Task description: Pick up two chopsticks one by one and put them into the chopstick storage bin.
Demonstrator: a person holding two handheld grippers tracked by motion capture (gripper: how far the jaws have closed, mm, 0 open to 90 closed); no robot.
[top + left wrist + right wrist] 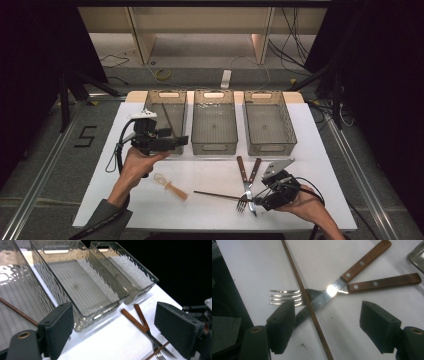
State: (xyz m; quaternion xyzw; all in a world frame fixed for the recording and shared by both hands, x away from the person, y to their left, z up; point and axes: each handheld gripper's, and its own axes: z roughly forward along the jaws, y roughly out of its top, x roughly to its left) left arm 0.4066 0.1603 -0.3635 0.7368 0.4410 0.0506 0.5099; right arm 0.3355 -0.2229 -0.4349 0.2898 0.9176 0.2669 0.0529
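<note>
A knife [241, 167] and a fork [256, 169], both wooden-handled, lie crossed on the white table [210, 172] at front right. A dark chopstick [215, 196] lies across them. My right gripper [255, 199] hovers open over that crossing. In the right gripper view the jaws of the right gripper [328, 315] flank the knife [322, 297], fork [382, 282] and chopstick [309, 307], touching none. My left gripper [181, 141] stands open at the front of the left bin [148, 107], which holds a second chopstick [167, 120]. Nothing sits between the jaws of the left gripper [115, 315].
Three clear bins stand in a row at the back: left bin [15, 277], middle bin [214, 147], right bin [270, 149]. A small whisk [169, 186] with a wooden handle lies at front centre. The table's front edge is close behind the right hand.
</note>
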